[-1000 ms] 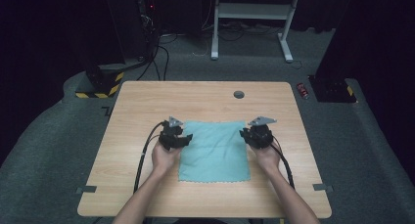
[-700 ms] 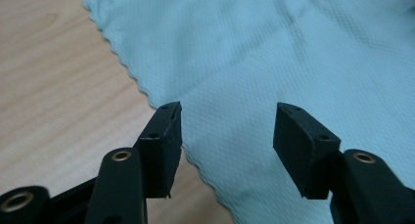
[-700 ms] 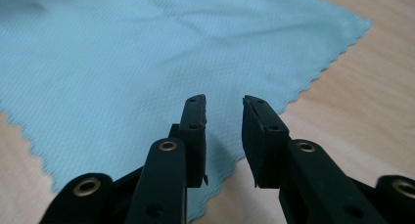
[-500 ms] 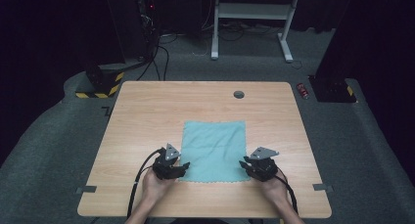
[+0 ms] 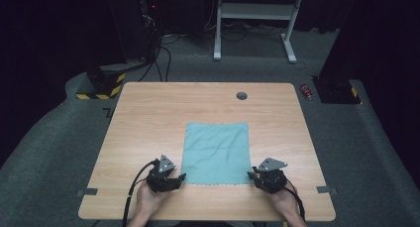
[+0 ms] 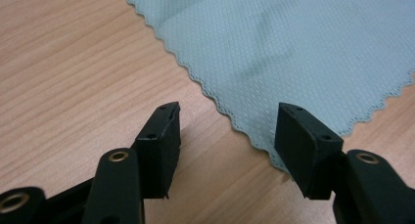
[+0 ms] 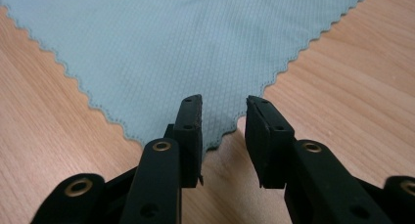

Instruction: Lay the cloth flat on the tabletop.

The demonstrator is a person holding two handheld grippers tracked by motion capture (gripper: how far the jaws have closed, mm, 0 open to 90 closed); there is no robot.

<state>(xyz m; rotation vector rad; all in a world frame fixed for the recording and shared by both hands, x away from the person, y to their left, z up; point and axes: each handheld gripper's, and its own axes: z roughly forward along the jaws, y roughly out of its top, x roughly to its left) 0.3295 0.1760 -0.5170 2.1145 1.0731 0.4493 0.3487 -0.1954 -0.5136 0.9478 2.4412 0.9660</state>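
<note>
From the high view, I have the teal cloth [image 5: 216, 153] lying flat on the desk [image 5: 148, 118], and both claws sit at its near edge. The left claw [image 5: 177, 179] is just off the near left corner and the right claw [image 5: 254, 176] is just off the near right corner. Well beyond both claws, a small round hole [image 5: 241, 95] marks the far side of the desk.

In the left claw view, my left claw [image 6: 227, 131] stands apart, with nothing between the pads. The cloth [image 6: 303, 48] spreads ahead and to the right; its scalloped edge runs diagonally between the jaws, and the corner slips under the right-hand pad [image 6: 303, 141]. The other pad [image 6: 159, 141] sits over bare wood. The risk I see here: if I close from this spot, I may catch only the very fringe, and the cloth could slide out once lifted.

In the right claw view, my right claw [image 7: 222, 131] is apart with a narrower gap, its jaws having just been opening. The cloth [image 7: 171, 43] fans out ahead, and its corner tip lies just in front of the gap, nothing pinched. If I close without pushing forward, the pads could meet on air, or shove the corner and wrinkle it. Uneven bites at the two corners would likely skew any fold.
</note>
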